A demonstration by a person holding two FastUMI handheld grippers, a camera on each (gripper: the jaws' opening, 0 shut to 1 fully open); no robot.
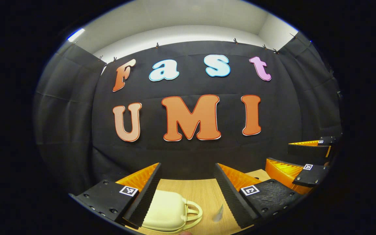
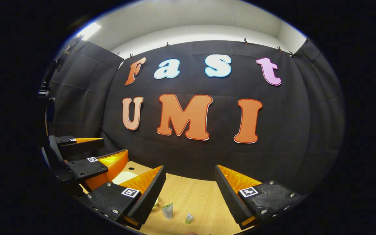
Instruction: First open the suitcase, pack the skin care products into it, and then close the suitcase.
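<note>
Left gripper view: closed cream suitcase (image 1: pixel 166 213) at 6 o'clock on table (image 1: pixel 204 192), left gripper (image 1: pixel 188 192) and right gripper (image 2: pixel 189 195) both agape and empty, tubes (image 2: pixel 167 210) untouched — opening comes first, likely needs its seam.

counter (image 1: pixel 201 192): light wood grain, flat
booth wall (image 1: pixel 77 114): black cloth, clipped along its top edge
ceiling (image 2: pixel 191 16): pale, lit
</note>
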